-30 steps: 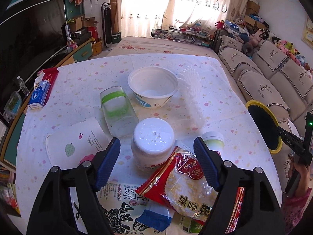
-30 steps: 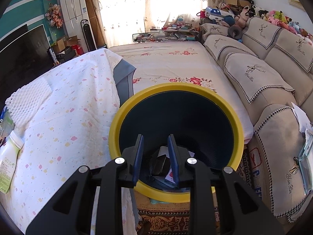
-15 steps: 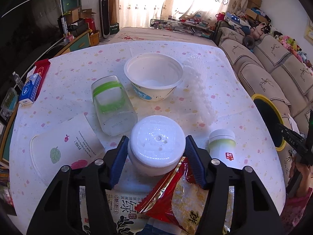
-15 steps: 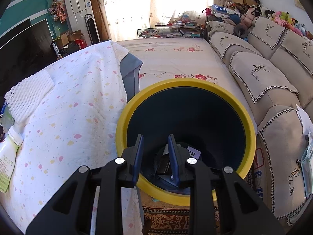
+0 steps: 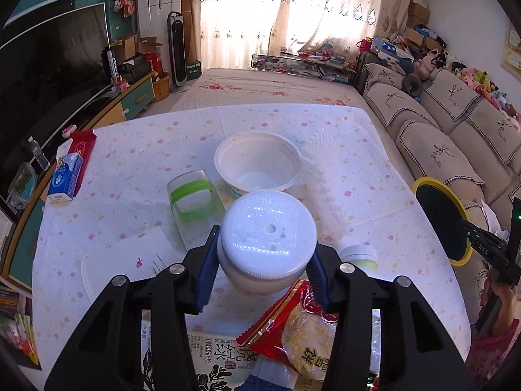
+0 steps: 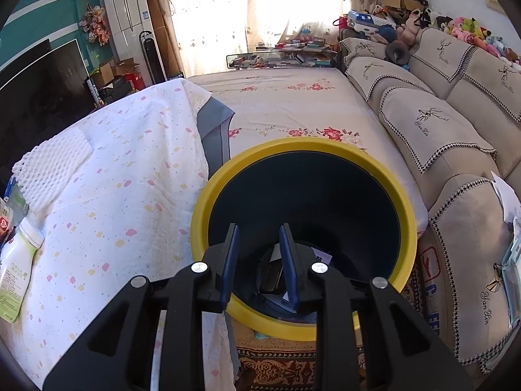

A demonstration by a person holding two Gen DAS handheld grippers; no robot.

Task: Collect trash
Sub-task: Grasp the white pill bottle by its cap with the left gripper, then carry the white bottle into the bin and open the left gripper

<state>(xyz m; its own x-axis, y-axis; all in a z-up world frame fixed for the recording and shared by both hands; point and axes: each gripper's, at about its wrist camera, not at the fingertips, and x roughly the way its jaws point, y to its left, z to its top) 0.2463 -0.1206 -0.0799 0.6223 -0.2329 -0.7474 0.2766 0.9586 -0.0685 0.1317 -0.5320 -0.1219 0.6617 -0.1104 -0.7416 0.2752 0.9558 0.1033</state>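
Observation:
A white plastic jar (image 5: 268,228) with a perforated lid sits between the blue pads of my left gripper (image 5: 265,251). Its jaws are closing, and both pads press on the jar's sides. The jar hangs just above the dotted tablecloth (image 5: 130,169), in front of a white bowl (image 5: 257,163). A red snack packet (image 5: 293,329) lies under the gripper. My right gripper (image 6: 259,231) hovers over the mouth of a dark bin with a yellow rim (image 6: 302,143), narrowly open and holding nothing. Some dark trash lies at the bin's bottom.
On the table lie a clear cup with green bands (image 5: 192,205), a small white bottle (image 5: 358,255), a white foam net (image 5: 325,169), a tea packet (image 5: 215,358), a paper card (image 5: 143,257) and a blue tissue pack (image 5: 63,179). A sofa (image 6: 439,123) flanks the bin.
My left gripper moved forward around the white jar, its jaws closed onto the jar's sides, and the jar now looks raised. The right gripper stayed over the bin.

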